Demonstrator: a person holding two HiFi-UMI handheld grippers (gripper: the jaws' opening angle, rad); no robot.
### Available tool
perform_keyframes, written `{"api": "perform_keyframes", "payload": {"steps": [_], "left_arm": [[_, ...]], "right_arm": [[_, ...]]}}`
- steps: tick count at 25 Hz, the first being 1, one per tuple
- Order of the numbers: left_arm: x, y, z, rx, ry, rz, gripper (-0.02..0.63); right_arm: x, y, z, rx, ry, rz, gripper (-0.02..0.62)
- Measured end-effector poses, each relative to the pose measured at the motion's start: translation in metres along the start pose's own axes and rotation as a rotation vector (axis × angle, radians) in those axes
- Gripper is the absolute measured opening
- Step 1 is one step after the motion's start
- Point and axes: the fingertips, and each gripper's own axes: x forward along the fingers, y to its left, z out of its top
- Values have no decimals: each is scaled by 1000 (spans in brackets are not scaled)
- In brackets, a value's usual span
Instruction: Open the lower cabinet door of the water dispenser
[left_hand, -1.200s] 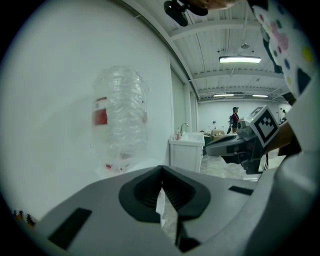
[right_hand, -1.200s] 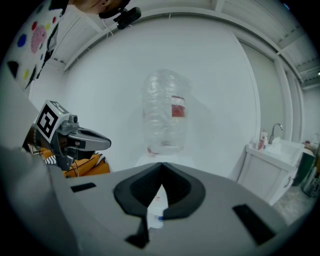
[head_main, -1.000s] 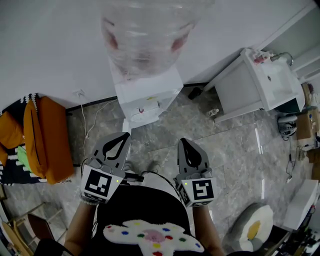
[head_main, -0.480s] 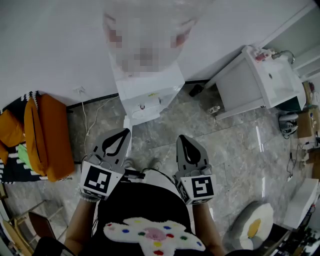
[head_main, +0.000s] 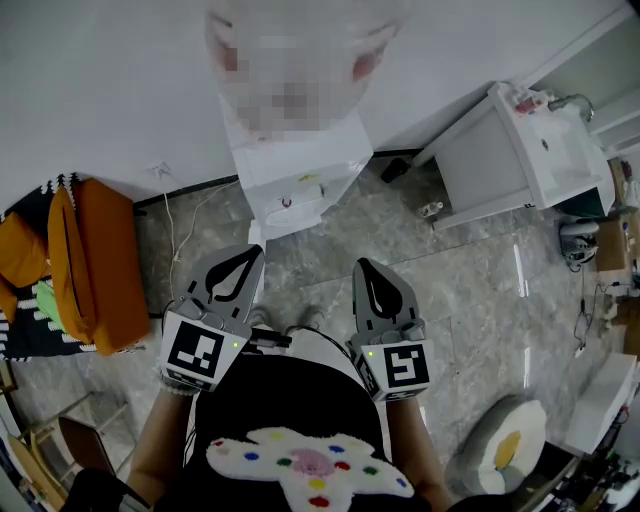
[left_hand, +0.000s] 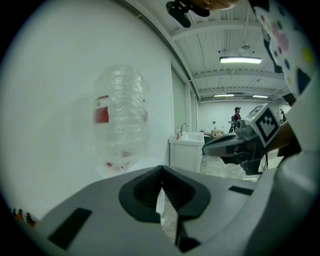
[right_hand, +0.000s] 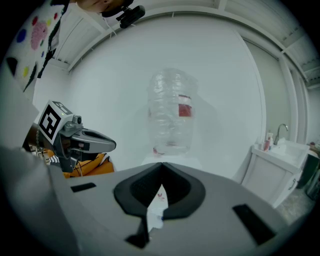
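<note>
the water dispenser (head_main: 300, 175) stands at the far edge of the floor (head_main: 330, 250) against the wall (head_main: 120, 90), apart from the left gripper (head_main: 248, 258) and right gripper (head_main: 365, 270), both with fingers pressed together, empty. its lower door is hidden from view; closed fingers would likely bump it, not catch it.

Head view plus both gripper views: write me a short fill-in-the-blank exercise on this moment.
1. The fingers of the left gripper and of the right gripper are ____, with nothing between them.
2. The clear bottle stands on ____ of the water dispenser.
3. In the head view, the white sink unit stands to the dispenser's ____.
Missing words: shut; top; right.
</note>
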Motion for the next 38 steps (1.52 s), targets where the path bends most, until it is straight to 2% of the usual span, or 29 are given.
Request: {"api": "perform_keyframes", "payload": {"steps": [20, 31, 38], "left_arm": [[3, -3, -4, -1, 4, -13, 11], [3, -3, -7, -4, 8, -16, 11], [3, -6, -7, -3, 11, -25, 11]], "right_arm": [[4, 0, -5, -2, -7, 12, 3], [3, 0, -10, -22, 53, -3, 5], [3, 3, -12, -11, 25, 13, 3]]}}
